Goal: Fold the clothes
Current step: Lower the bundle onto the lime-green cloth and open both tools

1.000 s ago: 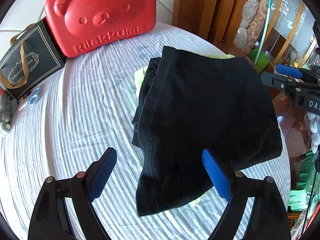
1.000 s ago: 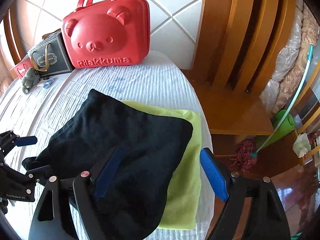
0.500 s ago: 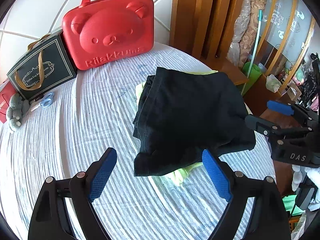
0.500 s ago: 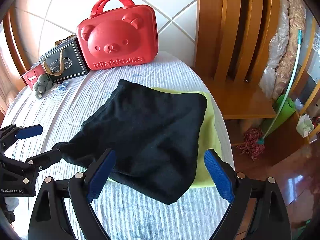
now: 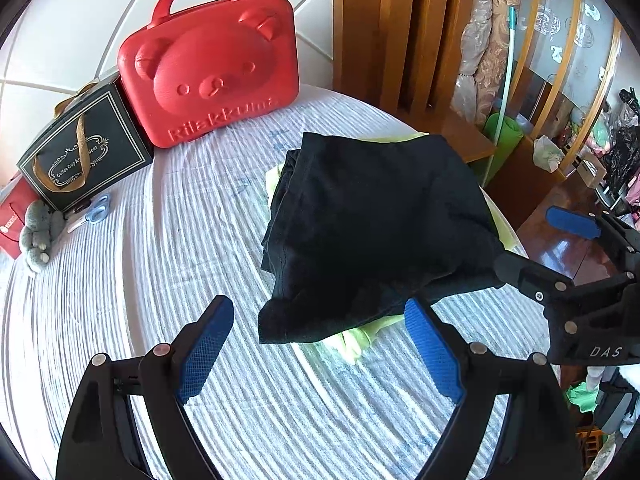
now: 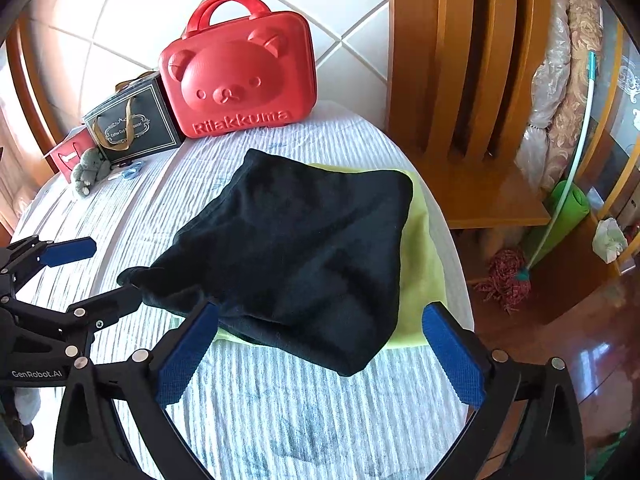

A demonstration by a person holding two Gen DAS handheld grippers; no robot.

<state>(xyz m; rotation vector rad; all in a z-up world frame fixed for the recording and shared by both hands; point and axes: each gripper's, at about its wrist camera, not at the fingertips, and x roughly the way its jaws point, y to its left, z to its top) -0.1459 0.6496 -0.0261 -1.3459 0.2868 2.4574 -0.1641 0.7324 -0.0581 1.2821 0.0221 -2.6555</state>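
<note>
A folded black garment (image 5: 376, 232) lies on a yellow-green garment (image 5: 352, 336) on the striped white tablecloth (image 5: 180, 280). My left gripper (image 5: 320, 344) is open just short of the black garment's near corner, pads clear of it. From the right wrist the black garment (image 6: 304, 248) covers most of the yellow-green one (image 6: 420, 264). My right gripper (image 6: 320, 344) has its jaws opening; the garment's near edge lies between the fingers, unpressed. The right gripper (image 5: 536, 240) and the left gripper (image 6: 100, 274) each show in the other's view, a fingertip close to a garment corner.
At the back stand a red bear-faced case (image 6: 240, 76), a black gift bag (image 6: 132, 128), a grey plush toy (image 6: 88, 168) and blue scissors (image 5: 94, 212). The table edge (image 6: 460, 280) runs just right of the clothes, with wooden furniture (image 6: 472, 80) and a mop (image 6: 508, 276) beyond.
Both grippers have drawn back from the black garment, which now looks smaller and lies settled on the yellow-green one. The right gripper's fingers stand wider apart.
</note>
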